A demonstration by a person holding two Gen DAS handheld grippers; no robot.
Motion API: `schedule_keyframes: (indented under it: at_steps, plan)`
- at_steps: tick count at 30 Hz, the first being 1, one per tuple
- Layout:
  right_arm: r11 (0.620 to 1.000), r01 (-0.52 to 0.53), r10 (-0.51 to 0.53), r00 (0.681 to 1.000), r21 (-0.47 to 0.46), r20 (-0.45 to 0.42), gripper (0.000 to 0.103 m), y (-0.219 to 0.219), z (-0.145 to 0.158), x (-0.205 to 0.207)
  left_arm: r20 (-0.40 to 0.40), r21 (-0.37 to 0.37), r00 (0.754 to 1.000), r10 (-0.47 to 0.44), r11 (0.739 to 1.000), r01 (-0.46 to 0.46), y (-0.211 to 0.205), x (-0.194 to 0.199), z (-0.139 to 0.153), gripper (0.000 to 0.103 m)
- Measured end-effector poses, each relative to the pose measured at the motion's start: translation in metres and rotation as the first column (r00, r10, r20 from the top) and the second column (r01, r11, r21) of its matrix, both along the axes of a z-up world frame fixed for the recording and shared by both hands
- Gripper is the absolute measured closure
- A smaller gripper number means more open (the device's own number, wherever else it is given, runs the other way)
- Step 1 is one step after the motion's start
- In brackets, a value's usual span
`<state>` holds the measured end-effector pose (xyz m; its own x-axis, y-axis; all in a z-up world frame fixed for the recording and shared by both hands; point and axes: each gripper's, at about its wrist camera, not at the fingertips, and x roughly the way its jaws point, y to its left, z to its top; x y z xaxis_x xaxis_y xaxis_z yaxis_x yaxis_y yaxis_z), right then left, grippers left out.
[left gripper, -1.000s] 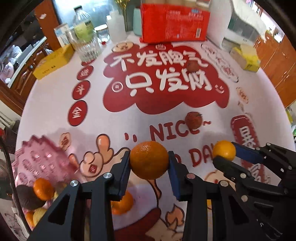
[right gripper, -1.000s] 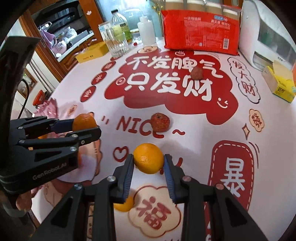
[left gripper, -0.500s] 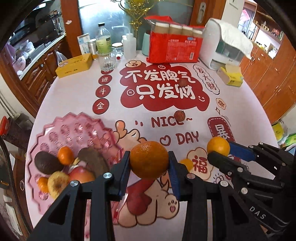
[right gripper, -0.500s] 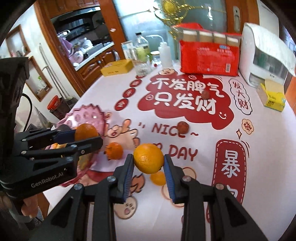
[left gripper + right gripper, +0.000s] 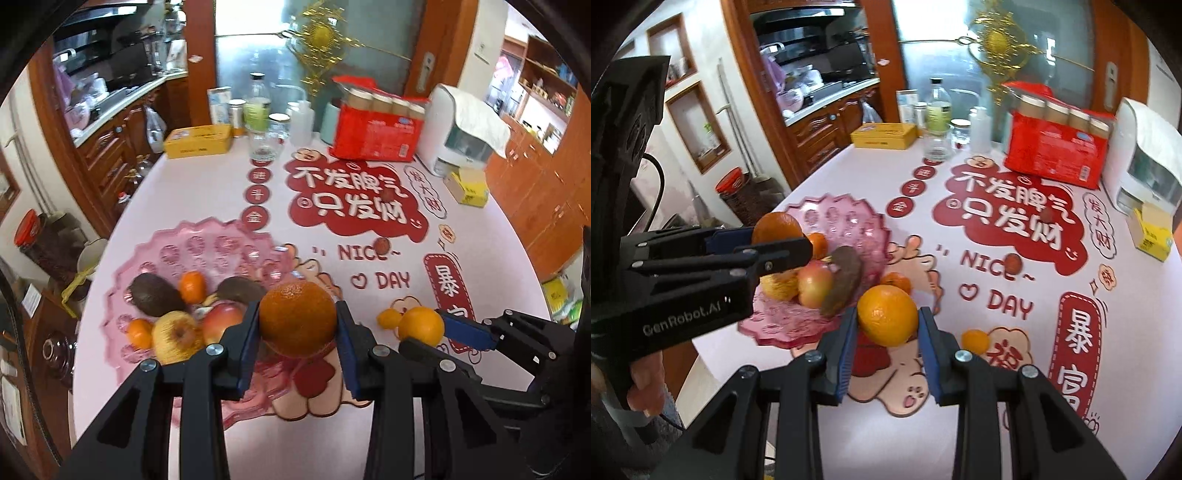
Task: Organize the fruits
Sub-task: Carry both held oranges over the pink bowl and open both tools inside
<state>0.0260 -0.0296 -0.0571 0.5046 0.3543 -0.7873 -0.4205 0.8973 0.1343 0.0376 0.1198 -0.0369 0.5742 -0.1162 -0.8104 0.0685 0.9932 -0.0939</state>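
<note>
So both of my claws were full. My left gripper (image 5: 298, 325) was clamped on a dark orange (image 5: 297, 319), low in the centre of its own view, hanging just over the near edge of the pink plate (image 5: 207, 236). My right gripper (image 5: 886, 321) pinched a paler orange (image 5: 887, 314) at lower centre of its view, beside that plate's rim and above the tablecloth (image 5: 979, 424).

Judging by the look, each orange was firm, round and fairly light, with a dimpled skin that gave the blue pads (image 5: 249, 343) some bite. I held each across its widest part, which seemed the right place (any higher or lower and a ball like that could squirt out). Too hard a squeeze would likely bruise the peel.

On the plate, left of centre in the left view, lay two dark avocados (image 5: 157, 295), a yellow apple (image 5: 173, 336), a red apple (image 5: 219, 323) and small tangerines (image 5: 192, 286). Another tangerine (image 5: 975, 340) sat loose on the cloth, lower right of centre, and a small red fruit (image 5: 1012, 263) lay by the lettering.

As for writing, the cloth read "NICE" and "DAY" (image 5: 1010, 308) among large Chinese characters, and the left gripper's side, seen from the right view, was marked "GenRobot.AI" (image 5: 683, 319). The red package (image 5: 1056, 151) at the upper right bore print too small to read.
</note>
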Motion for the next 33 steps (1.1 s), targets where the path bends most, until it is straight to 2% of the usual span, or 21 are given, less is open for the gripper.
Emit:
schedule_keyframes:
  at_steps: [6,10,16,22,33]
  plan:
    - [0.999,-0.047,0.047,0.998,-0.014,0.033,0.07,0.028,0.01,-0.007,0.035,0.026,0.996,0.085,0.996,-0.086,0.039,-0.011,0.006,0.066]
    - [0.998,-0.065,0.066,0.997,-0.019,0.052,0.07,0.049,0.015,-0.004,0.055,0.07,0.987,0.149,0.986,-0.153,0.065,-0.012,0.007,0.066]
    - [0.995,-0.099,0.1,0.993,-0.023,0.06,0.07,0.081,0.017,0.003,0.055,0.082,0.98,0.193,0.977,-0.197,0.098,-0.012,0.006,0.066]
    - [0.992,-0.117,0.119,0.992,-0.036,0.051,0.07,0.107,0.012,0.012,0.016,0.09,0.98,0.201,0.975,-0.201,0.12,-0.006,-0.008,0.066]
    - [0.992,-0.113,0.11,0.993,-0.06,-0.045,0.07,0.142,-0.019,0.029,-0.09,0.063,0.979,0.182,0.982,-0.177,0.143,0.002,-0.051,0.066]
